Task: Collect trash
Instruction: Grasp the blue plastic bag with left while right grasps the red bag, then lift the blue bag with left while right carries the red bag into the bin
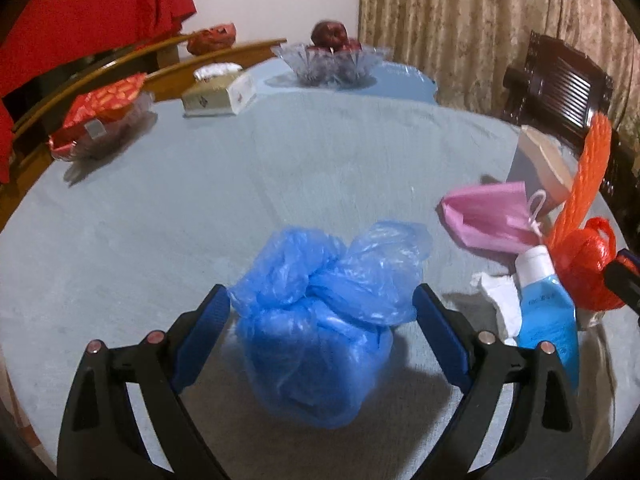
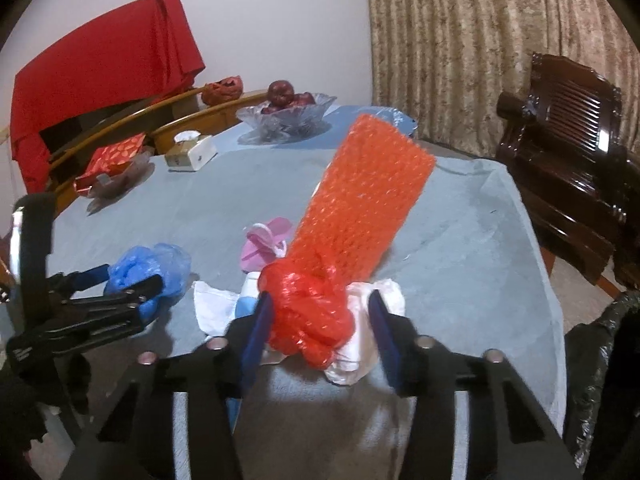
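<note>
Two grippers over one table (image 1: 280,160). Left gripper (image 1: 322,300) tilted down, jaws wide apart, one blue bag (image 1: 320,320) between them, pads at its sides, contact unclear. Right gripper (image 2: 320,312) tilted down, jaws narrowed around one red net bag's (image 2: 316,320) knotted end; left pad touching, right apart.

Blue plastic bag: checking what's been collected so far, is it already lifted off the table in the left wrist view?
No, the blue plastic bag sits on the table.

blue bag (image 1: 316,320), orange-red mesh (image 2: 360,200), pink mask (image 1: 488,216)
</note>
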{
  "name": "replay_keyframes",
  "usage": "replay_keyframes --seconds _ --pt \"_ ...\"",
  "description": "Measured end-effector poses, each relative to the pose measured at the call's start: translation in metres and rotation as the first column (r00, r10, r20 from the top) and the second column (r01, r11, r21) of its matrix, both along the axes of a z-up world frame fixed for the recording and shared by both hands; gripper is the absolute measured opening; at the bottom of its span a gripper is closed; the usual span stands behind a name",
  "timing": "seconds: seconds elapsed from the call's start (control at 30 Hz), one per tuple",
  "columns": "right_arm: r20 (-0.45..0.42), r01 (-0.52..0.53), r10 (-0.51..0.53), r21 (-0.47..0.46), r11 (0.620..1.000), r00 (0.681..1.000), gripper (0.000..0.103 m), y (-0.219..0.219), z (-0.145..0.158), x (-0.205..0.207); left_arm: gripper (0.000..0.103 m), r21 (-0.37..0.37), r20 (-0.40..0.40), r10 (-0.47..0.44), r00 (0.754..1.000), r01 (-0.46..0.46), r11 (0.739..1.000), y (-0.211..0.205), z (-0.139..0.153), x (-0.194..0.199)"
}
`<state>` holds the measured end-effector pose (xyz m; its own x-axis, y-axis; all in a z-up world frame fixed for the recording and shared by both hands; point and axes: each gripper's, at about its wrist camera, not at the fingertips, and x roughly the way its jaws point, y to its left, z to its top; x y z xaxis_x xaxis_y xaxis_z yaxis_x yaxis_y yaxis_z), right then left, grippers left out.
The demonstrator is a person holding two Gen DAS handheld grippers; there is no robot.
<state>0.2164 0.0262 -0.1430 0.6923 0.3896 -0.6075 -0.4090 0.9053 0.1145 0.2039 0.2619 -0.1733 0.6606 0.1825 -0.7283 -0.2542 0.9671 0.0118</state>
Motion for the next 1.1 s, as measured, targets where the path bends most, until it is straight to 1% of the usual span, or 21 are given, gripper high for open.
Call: replay_keyframes --seconds 0.03,0.1,0.2,0.27,0.37,0.5,0.7,1.1 --pt "-0.002 -0.006 0.006 0.002 1.000 1.000 0.034 0.001 0.000 0.000 0.073 -0.004 -0.013 -0.008 1.000 0.008 1.000 -0.001 -0.002 0.001" --pt "-0.003 -0.018 0.018 0.005 1.000 1.000 0.025 0.002 0.001 -0.002 0.063 -0.009 -0.027 -0.011 1.000 0.011 1.000 0.000 -0.005 0.003" --pt "-0.004 -0.032 0.032 0.014 0.999 0.999 0.021 0.001 0.003 -0.003 0.055 -0.023 -0.020 0.001 1.000 -0.001 1.000 0.003 -0.002 0.000" --pt "-0.004 -0.040 0.040 0.022 0.999 0.999 0.020 0.000 0.005 -0.005 0.053 -0.020 -0.005 0.007 1.000 -0.007 1.000 0.002 0.003 -0.003" --pt "0.006 -0.050 0.050 0.033 0.998 0.999 0.018 -0.002 0.010 -0.010 0.052 -0.019 0.024 0.003 1.000 -0.002 1.000 -0.005 0.013 -0.010" --pt "0.023 -0.061 0.060 0.049 0.997 0.998 0.018 -0.005 0.021 -0.017 0.051 -0.017 0.083 -0.024 0.996 0.025 1.000 -0.019 0.037 -0.022" --pt "0.053 -0.091 0.088 0.056 0.994 0.995 0.017 -0.010 0.037 -0.030 0.051 -0.022 0.131 -0.067 0.989 0.070 0.997 -0.045 0.065 -0.039" --pt "0.081 -0.088 0.082 0.075 0.993 0.993 0.015 -0.034 0.059 -0.060 0.051 -0.025 0.192 -0.153 0.969 0.161 0.987 -0.089 0.095 -0.065"
